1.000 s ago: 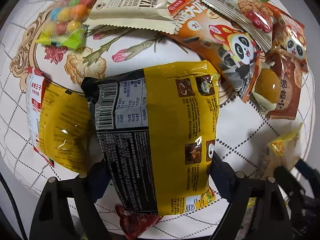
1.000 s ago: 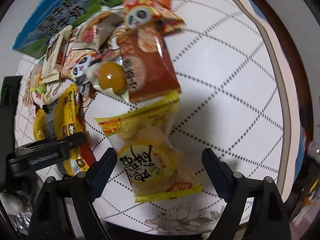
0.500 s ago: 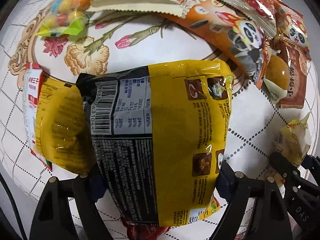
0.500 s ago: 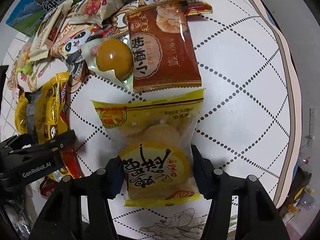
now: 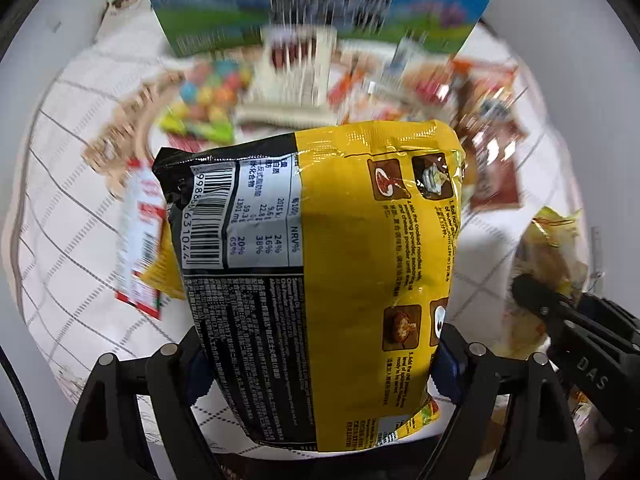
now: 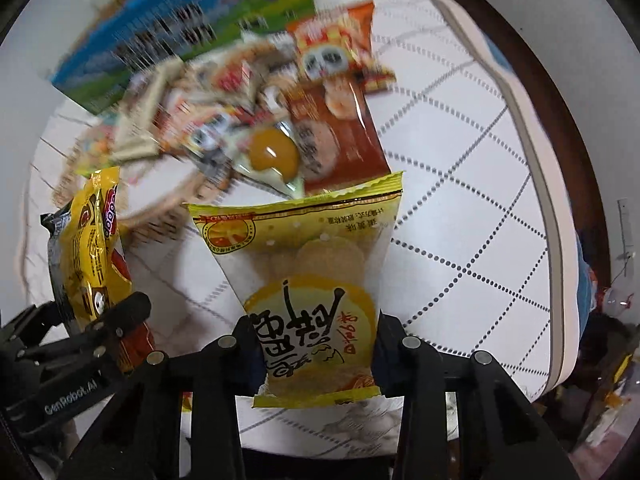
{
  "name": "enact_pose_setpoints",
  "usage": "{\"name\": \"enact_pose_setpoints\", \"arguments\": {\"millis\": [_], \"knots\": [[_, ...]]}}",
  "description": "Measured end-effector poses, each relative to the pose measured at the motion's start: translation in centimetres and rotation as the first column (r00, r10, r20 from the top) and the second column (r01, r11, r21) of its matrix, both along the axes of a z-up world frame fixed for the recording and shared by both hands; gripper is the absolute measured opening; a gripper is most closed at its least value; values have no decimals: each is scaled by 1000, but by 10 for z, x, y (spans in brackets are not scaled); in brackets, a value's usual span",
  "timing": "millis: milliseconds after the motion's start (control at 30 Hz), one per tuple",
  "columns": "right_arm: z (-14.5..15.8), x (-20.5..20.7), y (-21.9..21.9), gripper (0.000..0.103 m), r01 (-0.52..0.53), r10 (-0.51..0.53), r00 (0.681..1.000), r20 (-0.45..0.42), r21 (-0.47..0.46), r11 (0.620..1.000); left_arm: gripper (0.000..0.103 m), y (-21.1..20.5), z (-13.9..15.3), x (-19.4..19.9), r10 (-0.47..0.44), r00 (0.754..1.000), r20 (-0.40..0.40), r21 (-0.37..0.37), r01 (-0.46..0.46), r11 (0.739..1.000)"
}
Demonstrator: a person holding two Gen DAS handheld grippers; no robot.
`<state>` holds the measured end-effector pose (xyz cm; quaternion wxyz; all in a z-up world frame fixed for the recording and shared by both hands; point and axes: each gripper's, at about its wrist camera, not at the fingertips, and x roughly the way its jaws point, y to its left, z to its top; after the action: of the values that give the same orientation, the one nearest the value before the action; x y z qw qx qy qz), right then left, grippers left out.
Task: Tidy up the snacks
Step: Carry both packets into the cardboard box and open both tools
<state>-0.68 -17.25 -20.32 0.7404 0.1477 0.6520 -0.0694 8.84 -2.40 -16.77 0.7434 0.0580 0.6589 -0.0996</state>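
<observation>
My left gripper (image 5: 320,364) is shut on a yellow and black noodle packet (image 5: 320,264) and holds it above the table. The packet also shows in the right wrist view (image 6: 92,248), with the left gripper (image 6: 80,344) at the left. My right gripper (image 6: 316,344) is shut on a yellow cracker packet (image 6: 308,280) and holds it lifted. That packet (image 5: 552,248) and the right gripper (image 5: 576,336) show at the right edge of the left wrist view.
A blue and green milk box (image 5: 316,4) stands at the back. In front of it lie a candy bag (image 5: 208,96), a white cookie pack (image 5: 292,88), panda packs (image 6: 336,48), a brown cookie pack (image 6: 336,136) and a yellow packet (image 5: 148,232). The table's edge (image 6: 560,240) runs at the right.
Both grippers have lifted their packets off the table and tilted up toward the milk box. The right gripper closed on the cracker packet a second ago.
</observation>
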Motion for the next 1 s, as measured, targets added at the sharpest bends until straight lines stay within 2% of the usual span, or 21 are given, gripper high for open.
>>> {"name": "enact_pose_setpoints", "arguments": {"millis": [200,267,467,567,700,833,1000], "knots": [[75,14,10,42,9,-19,989,146,64,998,85,14,88,19,-14,993,117,-87,24,996],[103,27,6,42,-4,-12,982,189,82,997,85,10,102,32,-20,990,143,-96,34,995],[169,97,2,42,-38,4,957,290,111,993,85,3,143,119,7,981,192,-90,10,996],[186,142,-4,42,-44,6,947,321,112,993,85,-5,138,180,42,982,182,-78,-28,997],[184,221,-13,42,-57,16,950,313,120,991,85,-12,116,264,73,989,126,-67,-65,996],[153,302,-20,42,-72,40,965,257,118,990,85,-23,85,329,101,993,61,-55,-98,994],[97,376,-24,42,-102,87,979,185,70,992,85,-32,27,394,114,993,-15,-21,-114,993]]}}
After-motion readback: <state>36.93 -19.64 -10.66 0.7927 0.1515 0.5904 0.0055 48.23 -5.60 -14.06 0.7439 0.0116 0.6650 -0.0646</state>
